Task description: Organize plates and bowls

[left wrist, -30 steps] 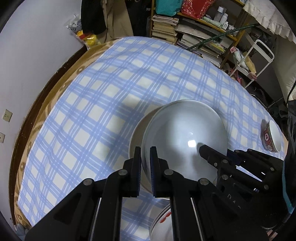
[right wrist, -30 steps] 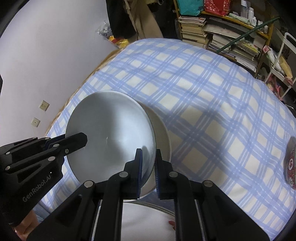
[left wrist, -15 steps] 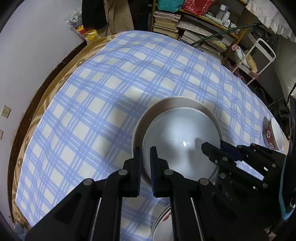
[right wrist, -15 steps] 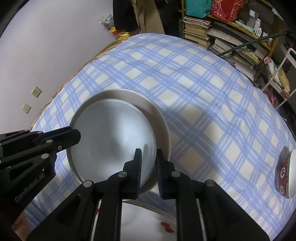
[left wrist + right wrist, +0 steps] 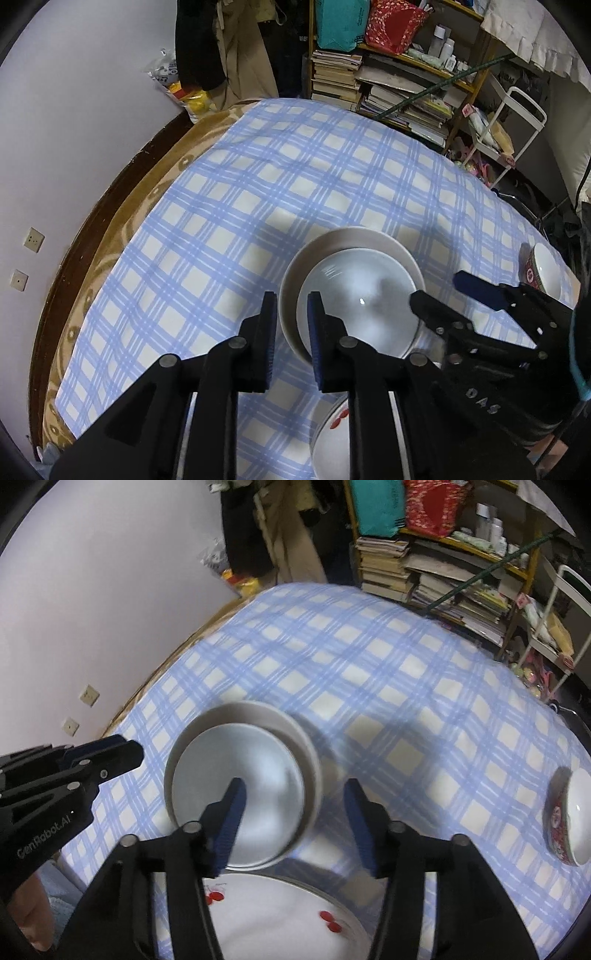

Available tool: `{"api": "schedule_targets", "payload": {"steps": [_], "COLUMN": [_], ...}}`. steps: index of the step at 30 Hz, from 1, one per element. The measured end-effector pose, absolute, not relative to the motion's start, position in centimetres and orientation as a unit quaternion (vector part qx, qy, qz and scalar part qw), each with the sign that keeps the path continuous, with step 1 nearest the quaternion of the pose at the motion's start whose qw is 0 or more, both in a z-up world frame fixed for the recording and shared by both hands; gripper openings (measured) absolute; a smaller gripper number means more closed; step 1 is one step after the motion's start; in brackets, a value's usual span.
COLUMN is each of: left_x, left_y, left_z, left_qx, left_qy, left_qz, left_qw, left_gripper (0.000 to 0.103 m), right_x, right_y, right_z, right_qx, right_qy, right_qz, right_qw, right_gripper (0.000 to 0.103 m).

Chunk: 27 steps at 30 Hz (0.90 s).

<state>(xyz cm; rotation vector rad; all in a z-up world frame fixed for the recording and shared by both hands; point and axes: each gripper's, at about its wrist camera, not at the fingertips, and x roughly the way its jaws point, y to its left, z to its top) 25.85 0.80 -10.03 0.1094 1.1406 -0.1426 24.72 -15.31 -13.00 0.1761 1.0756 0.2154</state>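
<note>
A pale grey-blue plate (image 5: 360, 295) (image 5: 243, 790) lies inside a larger beige plate (image 5: 351, 238) (image 5: 243, 710) on the blue checked tablecloth. My left gripper (image 5: 291, 328) is open, its fingers straddling the near left rims of both plates. My right gripper (image 5: 295, 812) is open wide above the right rim of the stack; it also shows in the left wrist view (image 5: 447, 295). A white plate with red cherries (image 5: 273, 915) (image 5: 332, 439) lies at the near edge. A red-patterned bowl (image 5: 570, 816) (image 5: 541, 267) stands at the far right.
The table (image 5: 295, 173) is bordered by a brown blanket edge (image 5: 122, 221) beside a white wall. Bookshelves with stacked books (image 5: 388, 92) and a white cart (image 5: 517, 122) stand beyond the far table edge.
The grey-blue plate came down onto the beige plate and both grippers let go of it. The right gripper opened wide, the left opened a little, and both drew back.
</note>
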Motion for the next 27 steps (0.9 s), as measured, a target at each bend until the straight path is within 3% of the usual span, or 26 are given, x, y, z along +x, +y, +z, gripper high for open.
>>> {"api": "schedule_targets", "payload": {"steps": [4, 8, 12, 27], "left_x": [25.5, 24.8, 24.2, 23.5], "left_y": [-0.7, -3.0, -6.3, -19.9], "left_z": [-9.5, -8.9, -8.5, -9.1], "left_qx": [0.055, 0.054, 0.076, 0.114], "left_qy": [0.536, 0.521, 0.5, 0.481], "left_qz": [-0.068, -0.093, -0.104, -0.184], "left_qw": [0.84, 0.847, 0.856, 0.85], "left_gripper": [0.025, 0.055, 0.073, 0.077], "right_x": [24.0, 22.9, 22.2, 19.4], "right_y": [-17.9, -21.6, -25.6, -39.9], "right_z": [-12.4, -11.7, -11.4, -10.2], "right_qx": [0.093, 0.099, 0.101, 0.126], "right_qy": [0.508, 0.49, 0.484, 0.462], "right_qz": [0.083, 0.055, 0.03, -0.064], "right_qw": [0.852, 0.864, 0.869, 0.876], "right_gripper": [0.073, 0.096, 0.097, 0.097]}}
